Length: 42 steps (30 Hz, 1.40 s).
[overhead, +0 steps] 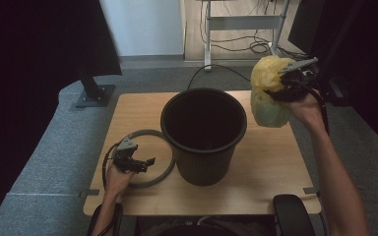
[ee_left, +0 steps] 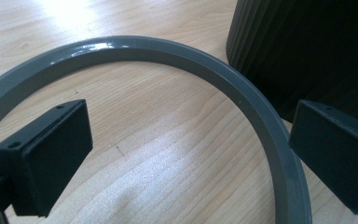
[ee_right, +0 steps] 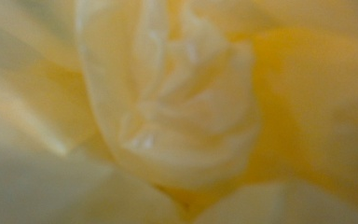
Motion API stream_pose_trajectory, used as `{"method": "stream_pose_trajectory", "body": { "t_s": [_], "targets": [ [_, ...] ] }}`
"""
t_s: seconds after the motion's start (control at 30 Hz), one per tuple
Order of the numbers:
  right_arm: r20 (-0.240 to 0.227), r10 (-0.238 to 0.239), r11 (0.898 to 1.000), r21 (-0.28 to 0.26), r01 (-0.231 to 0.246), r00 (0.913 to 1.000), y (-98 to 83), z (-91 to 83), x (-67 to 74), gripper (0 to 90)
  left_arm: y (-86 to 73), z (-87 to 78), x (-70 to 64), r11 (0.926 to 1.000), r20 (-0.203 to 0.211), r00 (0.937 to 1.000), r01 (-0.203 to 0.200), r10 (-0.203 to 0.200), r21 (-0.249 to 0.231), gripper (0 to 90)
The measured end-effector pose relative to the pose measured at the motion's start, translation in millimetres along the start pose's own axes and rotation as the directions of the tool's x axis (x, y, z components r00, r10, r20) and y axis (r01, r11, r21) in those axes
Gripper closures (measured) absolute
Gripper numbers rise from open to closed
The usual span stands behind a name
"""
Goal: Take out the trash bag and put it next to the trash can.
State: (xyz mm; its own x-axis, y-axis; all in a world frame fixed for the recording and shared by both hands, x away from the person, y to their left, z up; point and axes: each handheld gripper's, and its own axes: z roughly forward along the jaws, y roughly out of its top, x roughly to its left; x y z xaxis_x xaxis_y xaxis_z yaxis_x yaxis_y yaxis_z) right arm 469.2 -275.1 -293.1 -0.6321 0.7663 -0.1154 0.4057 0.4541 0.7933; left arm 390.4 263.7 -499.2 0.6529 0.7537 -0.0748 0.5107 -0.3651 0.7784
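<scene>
A black bucket [overhead: 204, 147] stands upright and empty-looking in the middle of the wooden table [overhead: 275, 167]. Flat on the table to its left lies a grey ring [overhead: 147, 132], touching the bucket's base. My left gripper [overhead: 140, 164] hovers low over the ring's near side, open. In the left gripper view its jaws straddle the ring [ee_left: 168, 49], with the bucket's ribbed wall [ee_left: 307, 46] at upper right. My right gripper [overhead: 281, 88] is raised beyond the bucket's right rim, shut on a crumpled yellow plastic bag [overhead: 266, 105] that hangs from it. The bag [ee_right: 177, 116] hides those jaws in the right gripper view.
A black stand foot [overhead: 94, 94] sits on the grey floor behind the table's left corner. A white desk frame [overhead: 243, 22] and loose cables [overhead: 256, 46] lie farther back. Black chair armrests [overhead: 293, 214] edge the table's near side.
</scene>
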Motion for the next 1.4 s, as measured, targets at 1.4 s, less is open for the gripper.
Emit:
{"method": "stream_pose_trajectory", "body": {
  "t_s": [1.4],
  "targets": [
    [-0.035, 0.201, 0.966, 0.172, -0.192, 0.9789, -164.7, 129.5, 16.7, 68.2, -10.5, 7.6, -3.8, 0.9978, 0.012, 0.9998, -0.015, 0.015, 0.065, 0.0]
  ]
}}
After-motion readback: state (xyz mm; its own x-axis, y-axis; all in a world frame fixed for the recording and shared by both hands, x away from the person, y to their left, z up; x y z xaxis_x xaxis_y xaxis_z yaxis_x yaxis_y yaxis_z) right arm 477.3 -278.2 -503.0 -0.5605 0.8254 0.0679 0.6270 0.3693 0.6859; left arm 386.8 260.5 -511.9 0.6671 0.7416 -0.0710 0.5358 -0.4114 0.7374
